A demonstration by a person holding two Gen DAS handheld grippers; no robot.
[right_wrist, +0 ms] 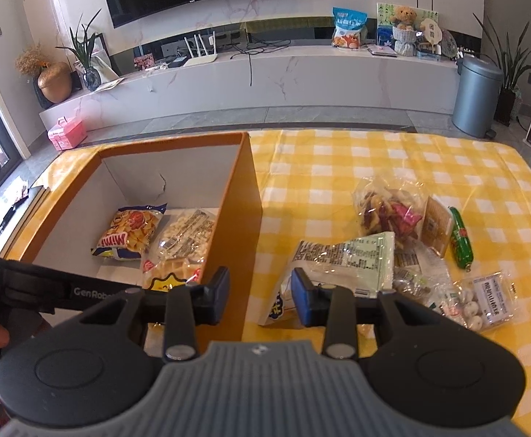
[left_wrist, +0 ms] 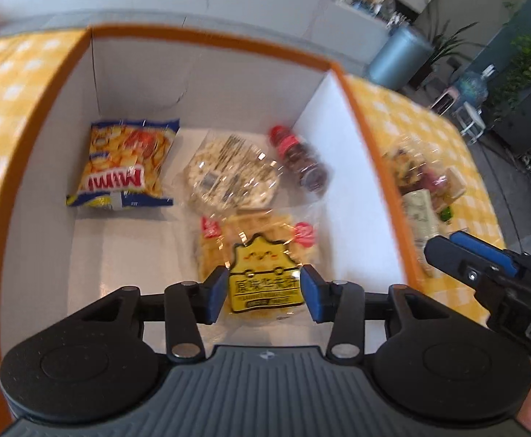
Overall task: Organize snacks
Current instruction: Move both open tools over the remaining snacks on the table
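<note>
An orange box [left_wrist: 360, 109] with white inside walls stands on the yellow checked table; it also shows in the right wrist view [right_wrist: 247, 196]. Inside lie a Mimi chip bag [left_wrist: 123, 164], a clear cracker pack [left_wrist: 232, 171], a small red-capped bottle [left_wrist: 301, 160] and a yellow waffle pack [left_wrist: 261, 266]. My left gripper [left_wrist: 264, 295] is open above the waffle pack, inside the box, touching nothing. My right gripper [right_wrist: 260, 295] is open and empty, hovering by the box's right wall, just left of a green-and-white snack bag [right_wrist: 345, 262].
Loose snacks lie on the cloth right of the box: a clear bag of mixed chips [right_wrist: 385, 211], a green sausage [right_wrist: 460, 240], a pack of small candies [right_wrist: 484, 298]. The right gripper's body shows in the left wrist view [left_wrist: 491, 284]. A grey bin [right_wrist: 475, 98] stands beyond the table.
</note>
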